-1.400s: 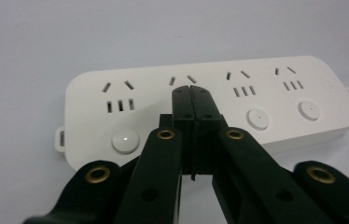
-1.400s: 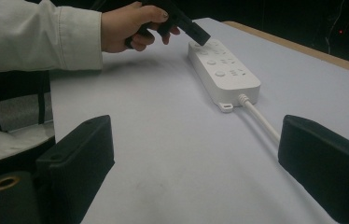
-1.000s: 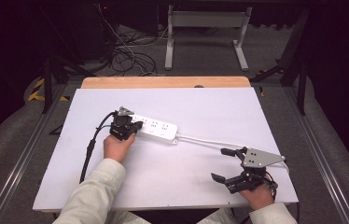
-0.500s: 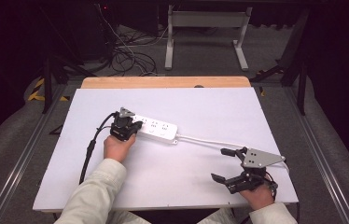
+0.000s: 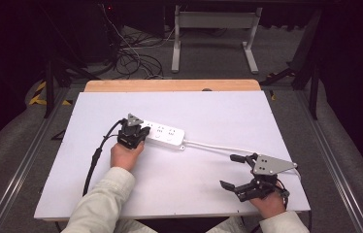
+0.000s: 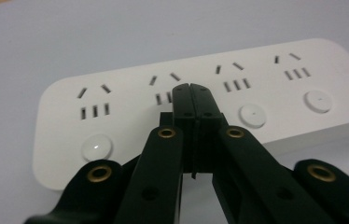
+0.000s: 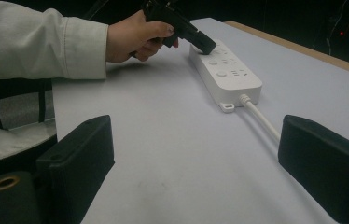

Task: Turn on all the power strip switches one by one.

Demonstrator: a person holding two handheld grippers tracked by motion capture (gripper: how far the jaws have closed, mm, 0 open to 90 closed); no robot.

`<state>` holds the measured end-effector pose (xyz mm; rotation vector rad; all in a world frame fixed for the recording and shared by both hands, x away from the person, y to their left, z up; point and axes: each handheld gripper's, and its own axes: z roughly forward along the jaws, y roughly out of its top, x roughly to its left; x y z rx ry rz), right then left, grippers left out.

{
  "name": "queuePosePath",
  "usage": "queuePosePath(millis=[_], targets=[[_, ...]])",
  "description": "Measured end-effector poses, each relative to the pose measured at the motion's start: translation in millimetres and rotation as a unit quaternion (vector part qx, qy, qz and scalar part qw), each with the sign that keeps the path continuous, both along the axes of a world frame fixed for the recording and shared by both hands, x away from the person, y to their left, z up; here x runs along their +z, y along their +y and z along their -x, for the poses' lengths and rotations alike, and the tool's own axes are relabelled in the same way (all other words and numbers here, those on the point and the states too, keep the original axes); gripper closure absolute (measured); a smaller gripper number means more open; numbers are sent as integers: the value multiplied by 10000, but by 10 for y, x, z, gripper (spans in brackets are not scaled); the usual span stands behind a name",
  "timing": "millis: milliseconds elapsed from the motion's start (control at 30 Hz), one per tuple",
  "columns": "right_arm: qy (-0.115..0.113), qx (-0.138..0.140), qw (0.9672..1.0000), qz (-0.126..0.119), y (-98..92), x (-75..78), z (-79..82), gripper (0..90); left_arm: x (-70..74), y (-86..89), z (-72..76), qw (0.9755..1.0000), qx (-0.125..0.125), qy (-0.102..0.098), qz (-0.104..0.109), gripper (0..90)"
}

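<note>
High view, starting nearest the person: the right gripper [image 5: 228,171] is resting at the near right corner of the pale grey worktop [image 5: 194,107], its fingers spread wide and grasping nothing. It is sitting just as it was a second ago. In the right gripper view the same fingers are framing bare surface, with the white round cord [image 7: 259,116] running past the one on the right side of that view.

Farther in, the left gripper [image 5: 143,130] is pointing its tip onto the left end of the white plastic four-socket power strip [image 5: 165,136], which is lying flat near the middle of the worktop, its cord trailing toward the right gripper. The left gripper view is showing the fingers clenched together, empty, the tip lying over the second socket group from that end, between two round white switch buttons [image 6: 97,147] – whether it is actually pressing down is hard to tell.

Against the earlier pictures, next to nothing is changing – the strip is keeping its place and the left hand [image 5: 126,155] is barely shifting. That is suggesting a poke at a switch being held or lined up, not a lift, and no sign of it finishing yet.
</note>
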<state>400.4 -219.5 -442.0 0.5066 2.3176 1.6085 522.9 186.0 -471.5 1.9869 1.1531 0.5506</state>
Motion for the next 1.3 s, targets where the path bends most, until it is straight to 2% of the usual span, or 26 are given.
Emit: queuePosePath(millis=[33,100,200,300,433,467,500,633,733,933,1200,1233,1300], targets=[[0,0,10000,0,0,0,0,109,-4,12,9,10000,35,-28,-19,900],[0,6,10000,-3,-2,0,0,109,-17,59,3,9998,105,4,162,900],[29,7,10000,15,5,-2,-2,109,-26,89,9,9997,155,-12,194,900],[30,28,10000,16,16,-4,-2,109,-23,68,18,9998,173,-54,81,900],[19,31,10000,16,22,-5,-3,109,-27,61,22,9998,149,-97,42,900],[36,27,10000,18,22,-6,-1,109,-26,58,26,9998,160,-129,-37,900],[36,27,10000,18,22,-6,-1,109,-30,48,29,9998,143,-107,-10,900],[57,31,10000,16,17,-9,-5,110,-55,28,54,9994,155,-277,-103,900],[55,27,10000,17,14,-7,-2,109,-55,15,59,9991,154,-327,-200,900],[61,40,10000,14,15,-9,-3,109,-37,22,40,9997,153,-181,-112,900],[49,32,10000,22,17,-5,1,109,-12,-19,41,9992,126,-153,-356,900],[41,33,10000,23,16,-5,2,109,-14,-21,45,9992,119,-155,-350,900],[42,22,10000,13,10,-2,3,110,15,1,29,9995,140,-30,-294,900]])
